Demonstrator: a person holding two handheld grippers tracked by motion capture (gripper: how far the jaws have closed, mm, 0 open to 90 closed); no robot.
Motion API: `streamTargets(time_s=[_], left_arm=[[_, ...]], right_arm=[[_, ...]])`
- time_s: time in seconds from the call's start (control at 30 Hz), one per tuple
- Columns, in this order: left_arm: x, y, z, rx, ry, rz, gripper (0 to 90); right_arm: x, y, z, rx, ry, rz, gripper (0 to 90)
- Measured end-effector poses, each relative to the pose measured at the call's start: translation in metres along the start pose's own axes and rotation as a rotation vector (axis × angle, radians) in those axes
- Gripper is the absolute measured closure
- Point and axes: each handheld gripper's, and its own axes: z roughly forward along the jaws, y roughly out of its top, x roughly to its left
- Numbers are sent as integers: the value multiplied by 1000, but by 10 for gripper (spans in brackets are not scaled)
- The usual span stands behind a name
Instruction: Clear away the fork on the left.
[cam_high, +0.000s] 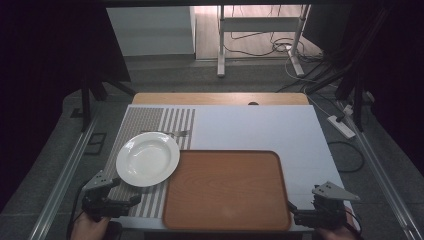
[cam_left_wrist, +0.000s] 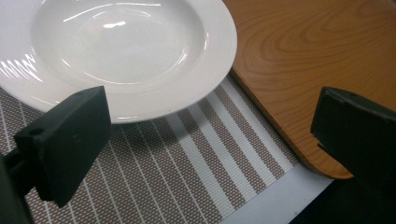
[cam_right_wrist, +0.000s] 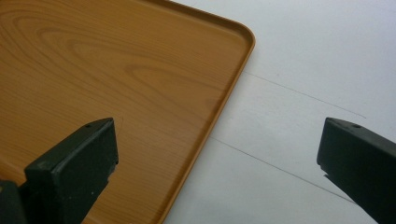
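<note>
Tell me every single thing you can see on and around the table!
plate: 1, white, on the striped mat, its right edge reaching over the tray's left rim
fork: 1, silvery, on the mat just behind the plate
mat: 1, brown and white stripes, left part of the table
tray: 1, wood-coloured, bare, at the front middle of the table
table: 1, white top with a wooden strip at the far edge
power strip: 1, white, on the floor to the right
cables: several, dark, on the floor behind the table
left claw: 1, black, open, front left by the plate
right claw: 1, black, open, front right at the tray's corner
</note>
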Motion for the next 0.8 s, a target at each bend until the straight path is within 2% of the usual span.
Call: streamTargets(time_s=[0.23, 0.47, 0.57, 0.8], left_arm=[[0, 6, 4, 5, 16, 3, 0], [0, 13, 15, 36, 22, 4, 0], [0, 17, 19, 45, 42, 8, 0], [8, 25, 24, 43, 48, 12, 2]], right_arm=[[0, 0, 1, 3, 2, 10, 0], [0, 1, 1, 14, 9, 2, 0], [0, 1, 1, 14, 9, 1, 0], [0, 1, 2, 18, 8, 0, 0]])
